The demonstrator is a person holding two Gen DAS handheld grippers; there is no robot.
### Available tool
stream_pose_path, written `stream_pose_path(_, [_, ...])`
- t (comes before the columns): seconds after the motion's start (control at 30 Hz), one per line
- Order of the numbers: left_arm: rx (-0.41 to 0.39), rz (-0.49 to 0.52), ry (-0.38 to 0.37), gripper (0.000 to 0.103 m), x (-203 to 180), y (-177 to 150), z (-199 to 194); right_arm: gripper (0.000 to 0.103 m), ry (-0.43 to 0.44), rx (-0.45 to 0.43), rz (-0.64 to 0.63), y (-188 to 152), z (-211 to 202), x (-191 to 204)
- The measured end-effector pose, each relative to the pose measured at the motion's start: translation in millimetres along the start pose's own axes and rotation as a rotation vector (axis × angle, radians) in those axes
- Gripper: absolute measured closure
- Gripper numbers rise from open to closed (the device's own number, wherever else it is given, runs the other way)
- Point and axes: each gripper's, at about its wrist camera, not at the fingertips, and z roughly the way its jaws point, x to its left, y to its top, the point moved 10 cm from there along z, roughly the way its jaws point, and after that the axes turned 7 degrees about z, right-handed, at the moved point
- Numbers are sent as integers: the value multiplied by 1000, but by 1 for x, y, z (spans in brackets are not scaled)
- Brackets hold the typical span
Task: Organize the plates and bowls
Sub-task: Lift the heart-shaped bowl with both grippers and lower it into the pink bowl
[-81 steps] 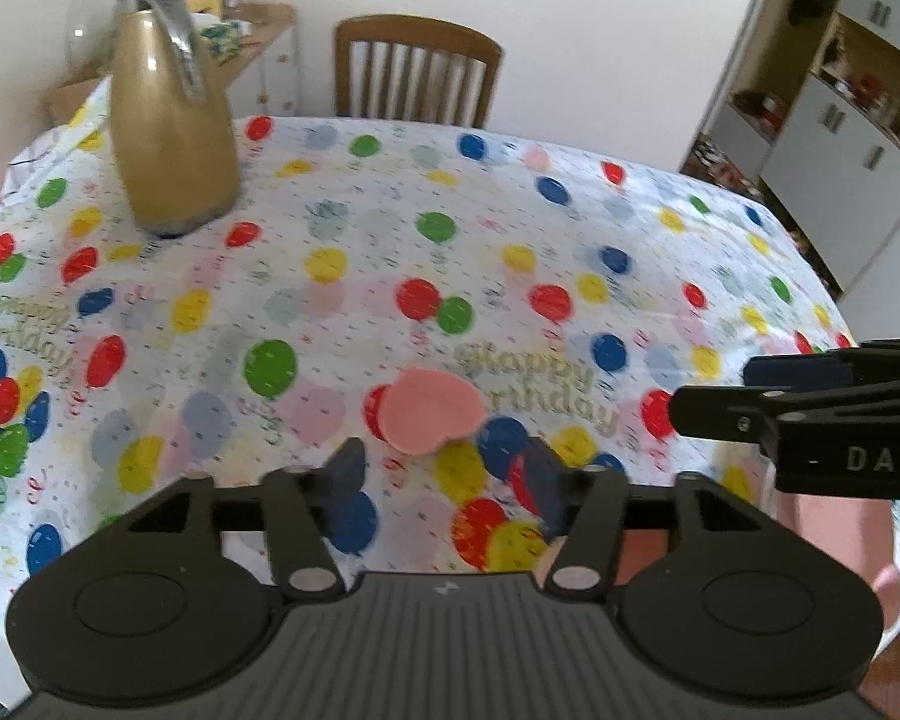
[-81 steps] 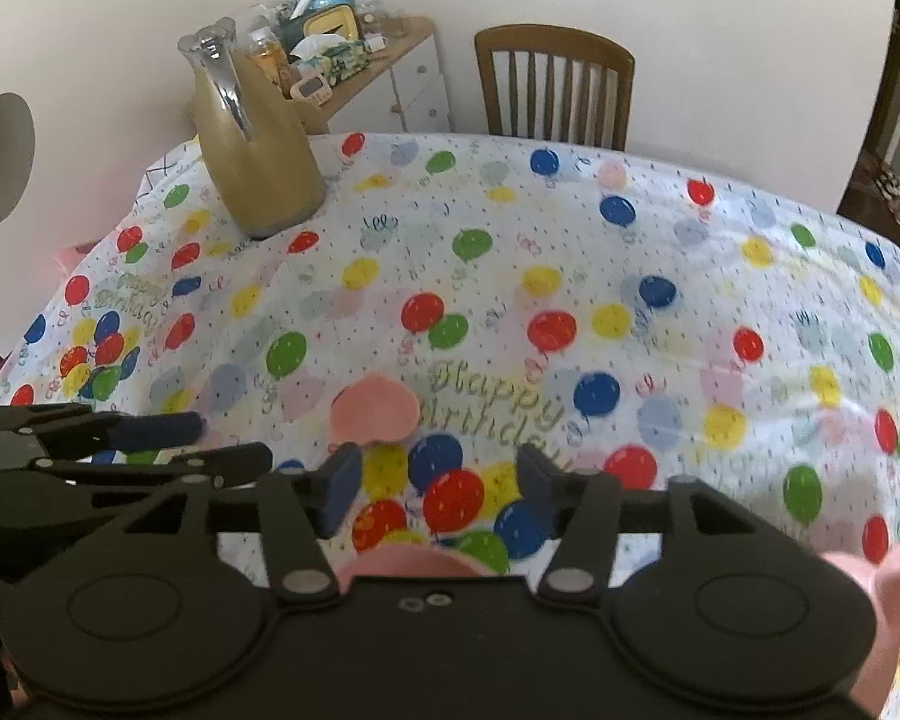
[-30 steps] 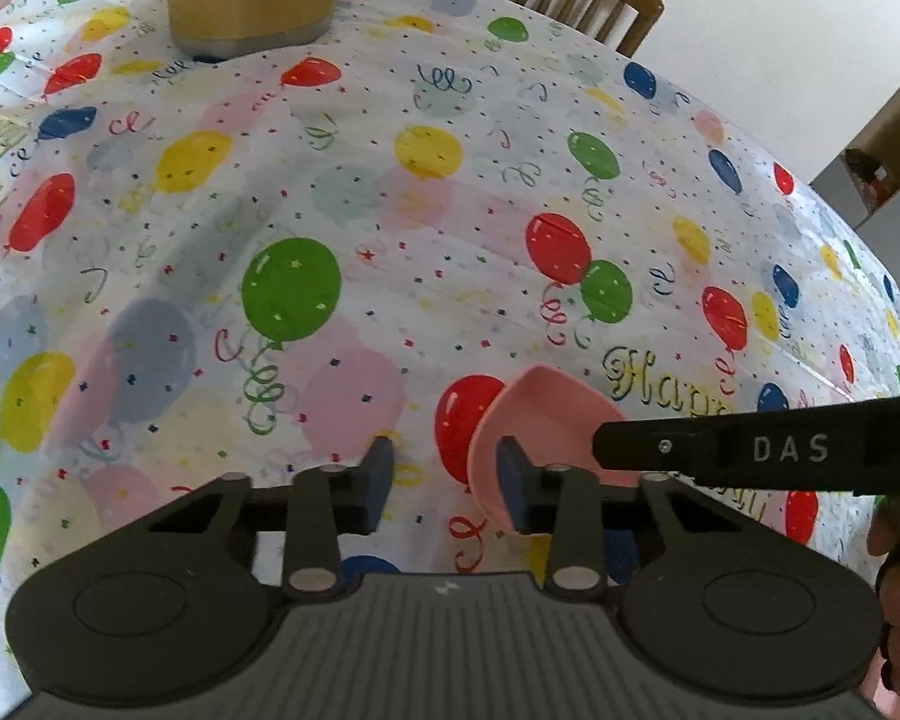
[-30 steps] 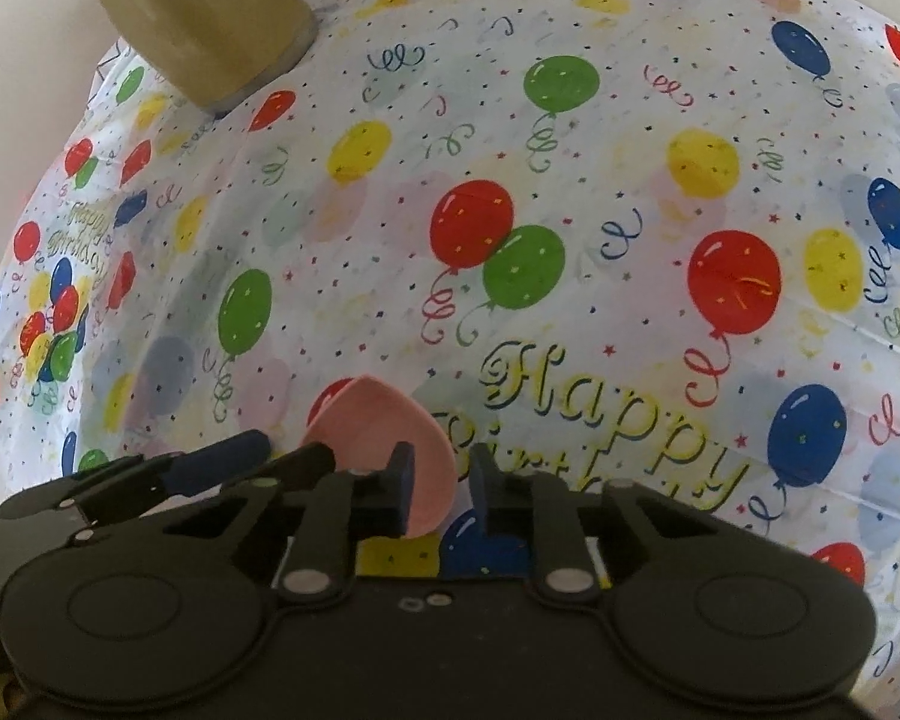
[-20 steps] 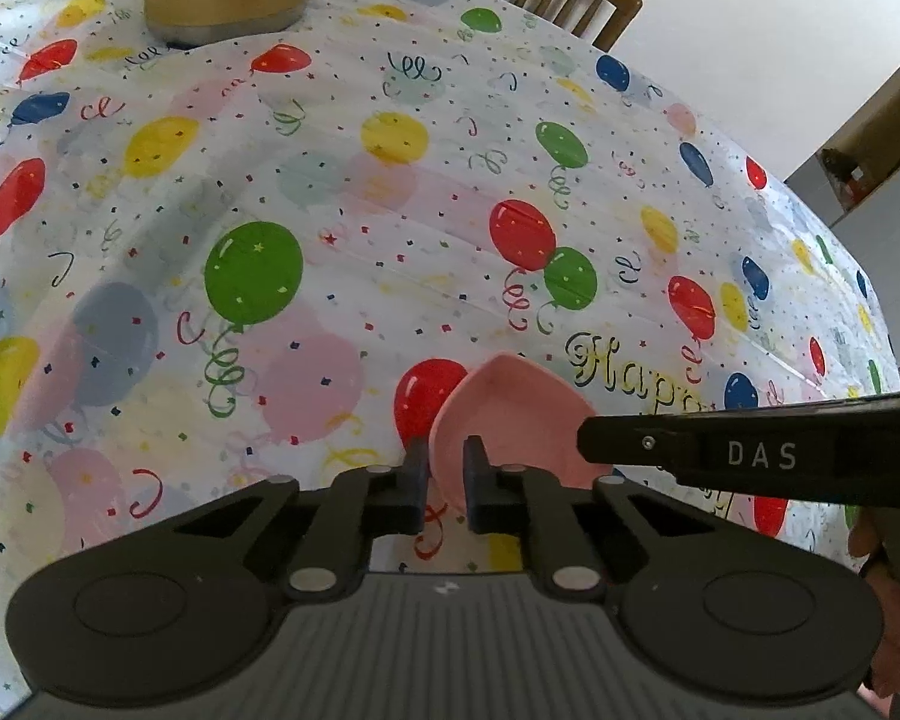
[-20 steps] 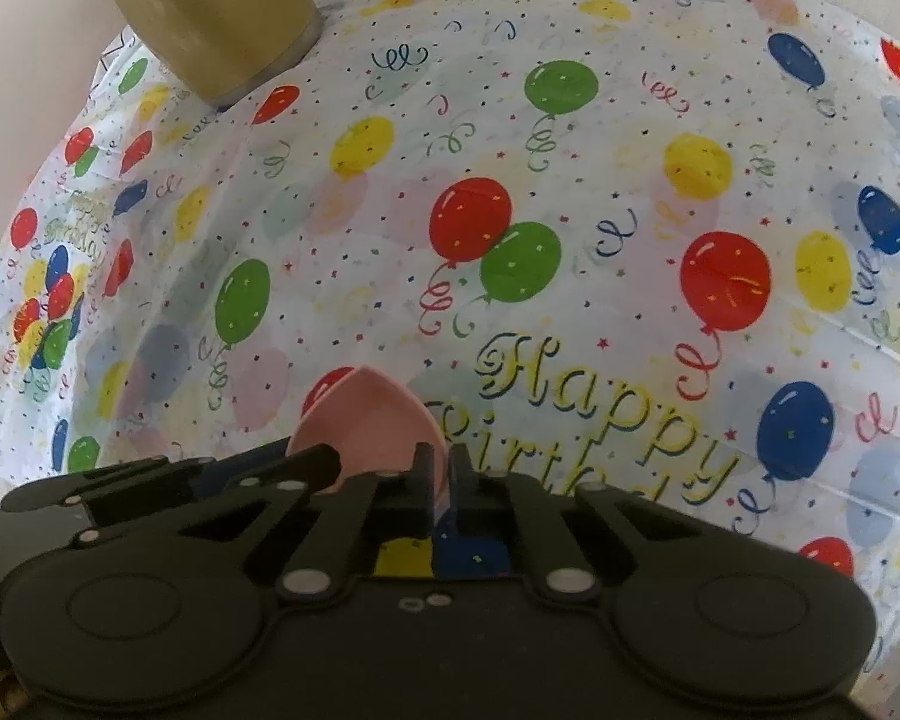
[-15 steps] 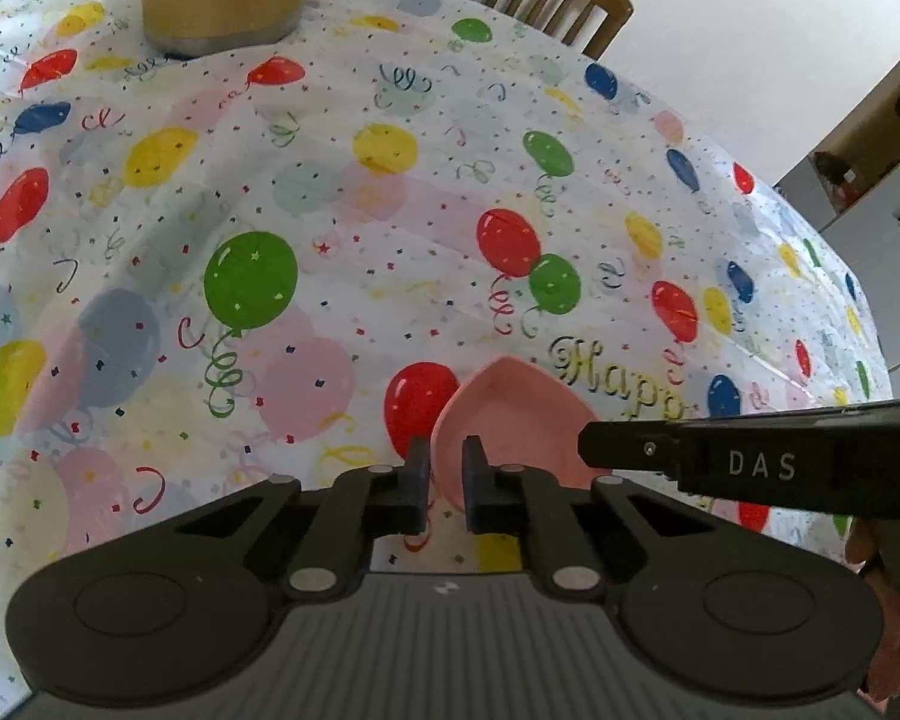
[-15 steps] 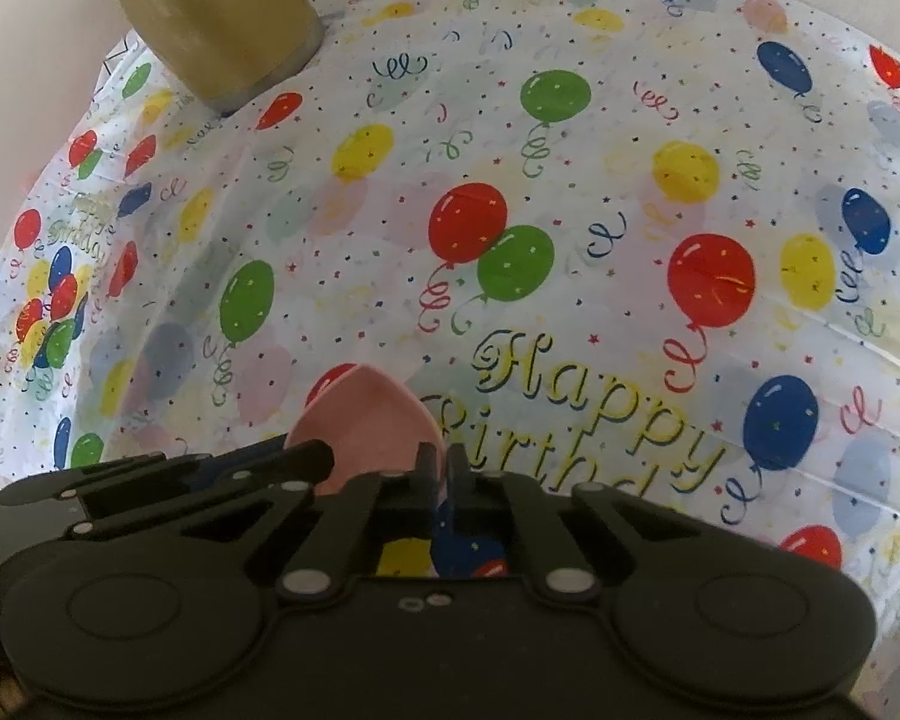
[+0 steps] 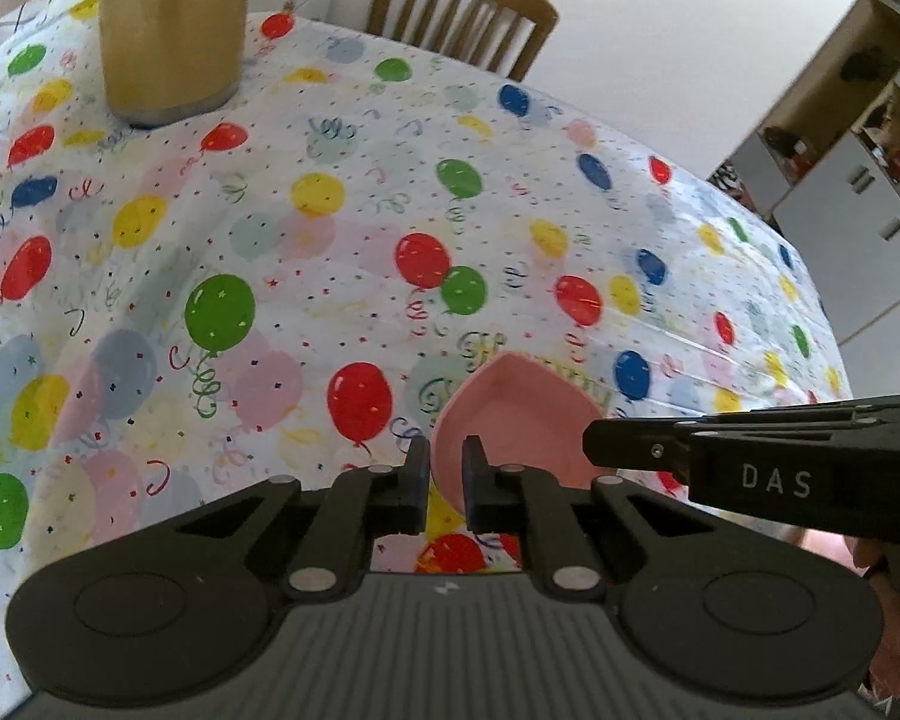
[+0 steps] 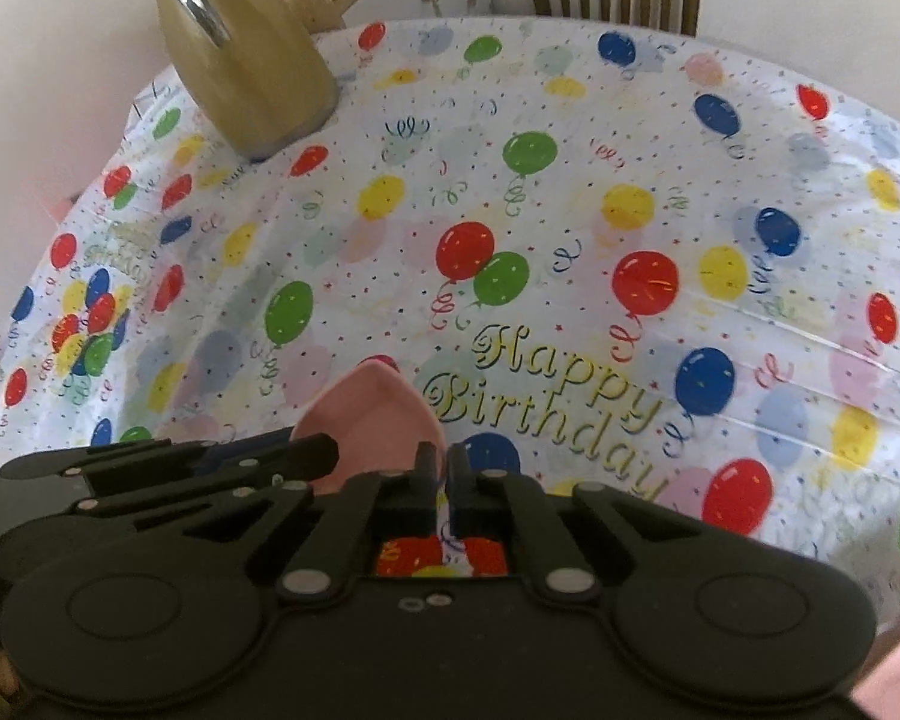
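A small pink heart-shaped bowl [image 9: 510,414] is held up off the balloon tablecloth [image 9: 270,252]. My left gripper [image 9: 447,462] is shut on its left rim. My right gripper [image 10: 442,468] is shut on its right rim; the bowl also shows in the right wrist view [image 10: 366,420]. Each gripper shows in the other's view, the right one [image 9: 750,462] at the right, the left one [image 10: 180,462] at the lower left. The bowl is tilted, its point facing away.
A gold thermos jug [image 9: 168,30] stands at the table's far left, also in the right wrist view [image 10: 246,60]. A wooden chair [image 9: 462,18] is behind the table. White cupboards [image 9: 858,180] stand at the right. Something pink [image 10: 894,678] sits at the lower right edge.
Both grippers came in from the near edge and shut on the pink bowl's rims. In the last half second they lifted it and drew back, so more of the table shows.
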Motion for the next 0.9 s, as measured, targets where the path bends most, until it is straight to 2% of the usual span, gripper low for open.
stream_pose_path(0.5, [-15, 117, -54, 92, -39, -23, -47, 100, -46, -91, 73, -44, -63, 0])
stream_pose_path(0.9, [38, 214, -106, 92, -69, -60, -55, 100, -66, -113, 162, -85, -87, -16])
